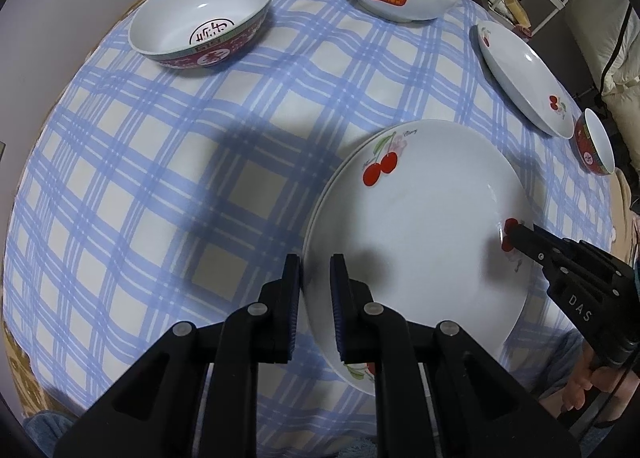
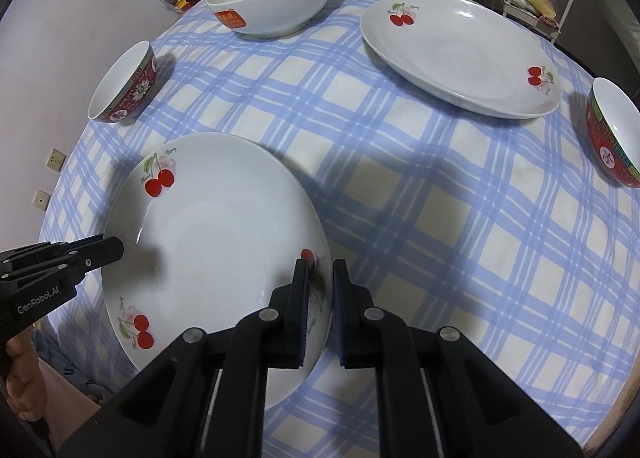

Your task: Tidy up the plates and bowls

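I grip the big cherry plate [image 2: 208,242] at the lower left of the right view, with my left claw [image 1: 315,278] and my right claw [image 2: 320,278] each pinching its rim on opposite sides. It looks like it sits on another plate, so I think I am stacking plates on the counter [image 2: 400,198]. Next I should let go gently, then fetch the other cherry plate [image 2: 456,54] at the upper right.
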Action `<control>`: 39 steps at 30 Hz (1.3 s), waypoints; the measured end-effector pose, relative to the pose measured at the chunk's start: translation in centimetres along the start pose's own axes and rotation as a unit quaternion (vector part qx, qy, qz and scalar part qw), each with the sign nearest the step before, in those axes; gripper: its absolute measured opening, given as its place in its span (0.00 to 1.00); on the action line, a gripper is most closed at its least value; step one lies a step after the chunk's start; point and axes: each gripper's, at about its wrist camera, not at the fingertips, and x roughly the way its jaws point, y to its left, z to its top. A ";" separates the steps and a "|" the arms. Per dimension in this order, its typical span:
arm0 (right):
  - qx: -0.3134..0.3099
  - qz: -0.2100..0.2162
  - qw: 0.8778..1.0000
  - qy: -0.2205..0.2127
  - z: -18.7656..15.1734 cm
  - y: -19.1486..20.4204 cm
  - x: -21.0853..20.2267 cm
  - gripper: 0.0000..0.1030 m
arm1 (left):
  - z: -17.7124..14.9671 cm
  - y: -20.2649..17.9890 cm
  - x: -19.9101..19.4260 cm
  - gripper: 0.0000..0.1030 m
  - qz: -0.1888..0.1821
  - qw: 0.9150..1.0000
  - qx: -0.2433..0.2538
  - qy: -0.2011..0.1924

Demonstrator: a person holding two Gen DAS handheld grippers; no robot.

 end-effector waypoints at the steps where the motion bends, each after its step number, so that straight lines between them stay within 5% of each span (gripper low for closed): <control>1: 0.001 0.001 1.000 0.000 0.0 0.0 0.0 0.12 | 0.0 0.0 -0.2 0.14 0.000 1.000 0.000 -0.003; 18: 0.027 -0.008 0.997 -0.074 3.1 -3.2 -4.7 0.14 | 2.6 -3.8 -4.8 0.23 0.033 0.995 0.039 -0.090; 21: 0.033 -0.025 0.996 -0.084 4.4 -4.3 -5.4 0.35 | 4.0 -5.1 -4.8 0.35 0.029 0.995 0.040 -0.089; 23: 0.036 -0.042 0.994 -0.097 5.2 -5.0 -5.9 0.59 | 4.8 -6.1 -4.7 0.38 0.022 0.994 0.052 -0.094; 29: 0.053 -0.051 0.989 -0.127 7.1 -7.7 -6.3 0.95 | 7.2 -9.2 -4.8 0.61 0.021 0.989 0.072 -0.127; 39: 0.055 -0.062 0.985 -0.149 10.7 -11.2 -6.3 1.00 | 11.4 -12.8 -3.4 0.72 0.012 0.988 0.066 -0.142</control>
